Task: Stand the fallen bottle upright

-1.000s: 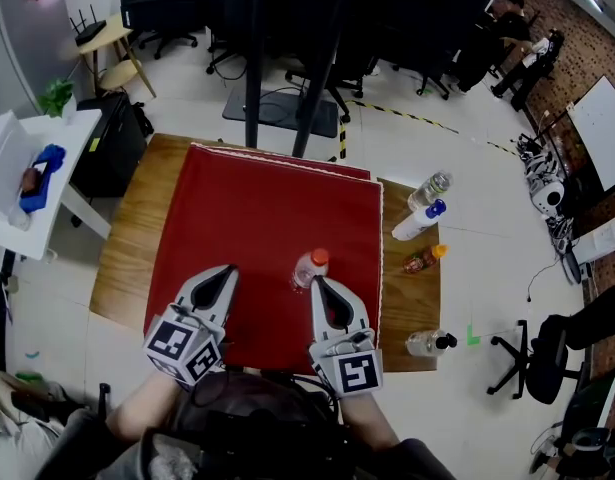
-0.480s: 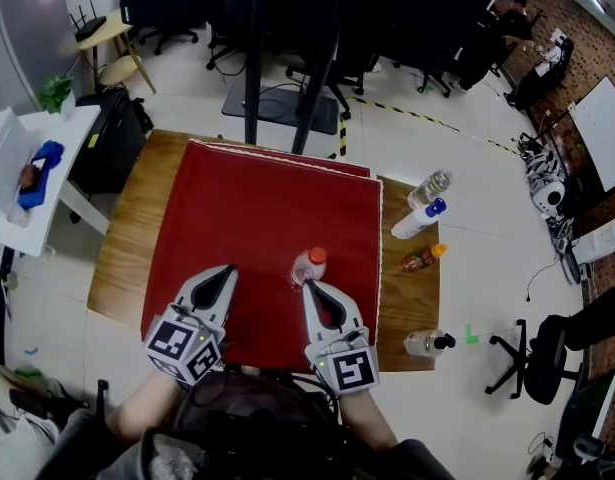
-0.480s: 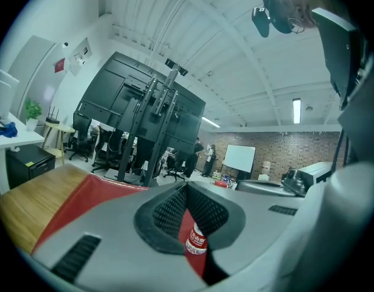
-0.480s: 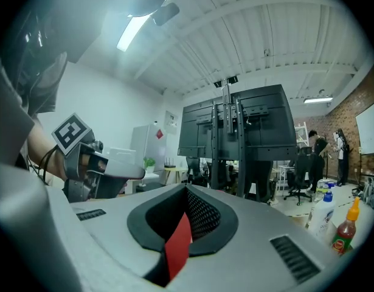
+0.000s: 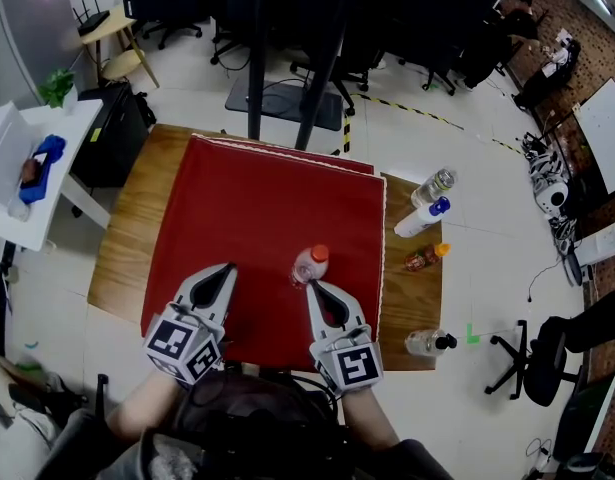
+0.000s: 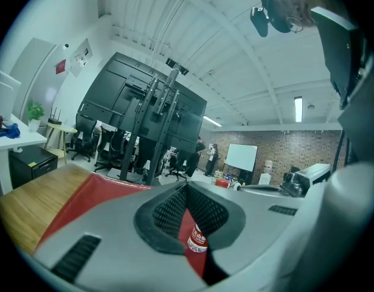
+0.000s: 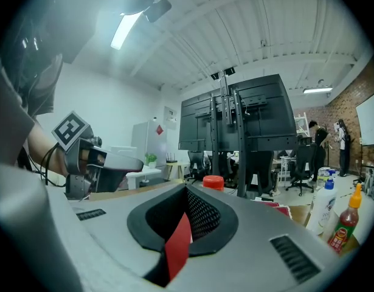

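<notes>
A small clear bottle (image 5: 309,266) with an orange cap and a red label stands upright on the red cloth (image 5: 257,208), near its front edge. My right gripper (image 5: 314,286) is shut and empty, with its tip just behind the bottle's base. In the right gripper view only the orange cap (image 7: 212,182) shows above the closed jaws of the right gripper (image 7: 187,190). My left gripper (image 5: 227,270) is shut with nothing in it, a hand's width left of the bottle. In the left gripper view the bottle's label (image 6: 197,241) shows past the closed tips of the left gripper (image 6: 185,187).
The cloth covers most of a wooden table (image 5: 127,228). On the bare strip at the right are a clear bottle (image 5: 430,186), a white bottle with a blue cap (image 5: 419,219), a small orange-capped bottle (image 5: 420,259) and a black-capped bottle (image 5: 425,342). Office chairs and a black stand rise behind.
The right gripper has sunk a little just behind the bottle. The left gripper and the bottle have kept still.
</notes>
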Available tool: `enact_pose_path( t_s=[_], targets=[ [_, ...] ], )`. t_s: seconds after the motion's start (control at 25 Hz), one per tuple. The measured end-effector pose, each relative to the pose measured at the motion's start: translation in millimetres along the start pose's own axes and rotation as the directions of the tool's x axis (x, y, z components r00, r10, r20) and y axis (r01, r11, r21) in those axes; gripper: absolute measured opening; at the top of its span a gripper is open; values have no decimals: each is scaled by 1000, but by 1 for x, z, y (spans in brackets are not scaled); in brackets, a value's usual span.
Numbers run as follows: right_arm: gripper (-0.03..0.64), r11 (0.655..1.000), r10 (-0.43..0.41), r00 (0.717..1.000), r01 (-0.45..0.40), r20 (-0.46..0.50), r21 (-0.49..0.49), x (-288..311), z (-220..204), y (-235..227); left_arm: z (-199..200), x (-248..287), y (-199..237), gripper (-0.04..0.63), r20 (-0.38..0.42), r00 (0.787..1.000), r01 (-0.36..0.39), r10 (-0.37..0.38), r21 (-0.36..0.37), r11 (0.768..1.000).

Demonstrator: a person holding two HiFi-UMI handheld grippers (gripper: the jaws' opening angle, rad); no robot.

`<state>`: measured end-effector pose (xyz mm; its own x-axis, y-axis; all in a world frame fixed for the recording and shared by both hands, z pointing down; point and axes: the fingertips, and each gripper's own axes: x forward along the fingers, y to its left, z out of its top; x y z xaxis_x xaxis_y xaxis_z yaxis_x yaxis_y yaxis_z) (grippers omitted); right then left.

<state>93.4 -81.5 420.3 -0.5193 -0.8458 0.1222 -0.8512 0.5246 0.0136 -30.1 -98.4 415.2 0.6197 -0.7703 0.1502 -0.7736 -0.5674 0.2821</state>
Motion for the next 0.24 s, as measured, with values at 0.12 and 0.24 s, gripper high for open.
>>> enact_pose_path(
  t_s=[0.12,0.24],
  targets=[
    [-9,1000,2,1000,-2,-11,-1,0,-3,0,-1,-2,1,29,-5,1000,-3,3,-3,1000],
    [-9,1000,2,1000,-2,-17,3,-1,-3,-2,0,-2,2,29,-6,1000,-7,7,-10,1000]
  ],
)
